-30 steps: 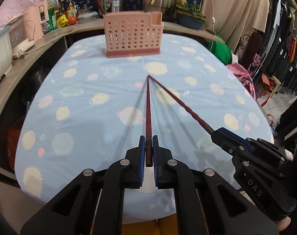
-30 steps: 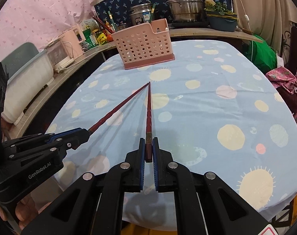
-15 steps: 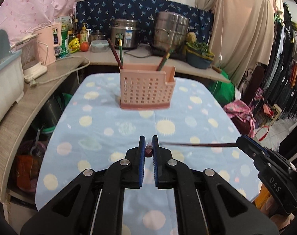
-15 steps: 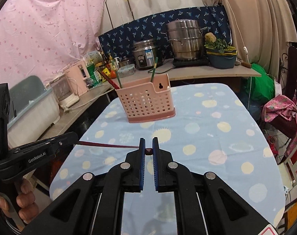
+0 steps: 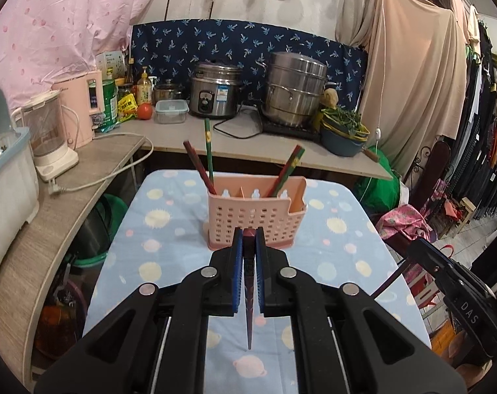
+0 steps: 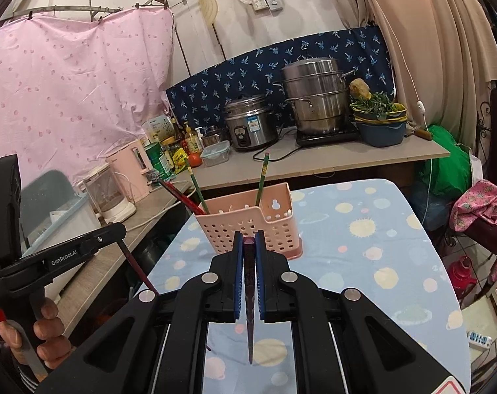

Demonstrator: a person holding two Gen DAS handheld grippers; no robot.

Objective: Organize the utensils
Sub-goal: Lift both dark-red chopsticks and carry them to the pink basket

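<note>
Left tongs (image 5: 248, 239): closed tight on a dark red chopstick (image 5: 249, 295), gripped near its blunt end; the shaft hangs down between the pads, tip pointing toward the blue spotted tablecloth (image 5: 169, 249) below, clear of it.

Right tongs (image 6: 249, 243): likewise clamped on a second dark red chopstick (image 6: 250, 312), blunt end up at the pads, pointed end hanging above the cloth.

Each tongs shows in the other's view: the left at the left edge of the right wrist view, a hand (image 6: 35, 331) on its handle, its chopstick slanting down; the right at the lower right of the left wrist view.

Pink perforated utensil holder (image 5: 253, 218) stands upright on the table, just beyond both tongs. It already holds chopsticks: a red one and a green one (image 5: 209, 151) leaning in the left compartment, a red-and-green one (image 5: 289, 167) leaning right.

Behind the table: rice cooker (image 5: 217, 93), steel steamer pot (image 5: 296, 87), pink kettle (image 5: 84, 108).
</note>
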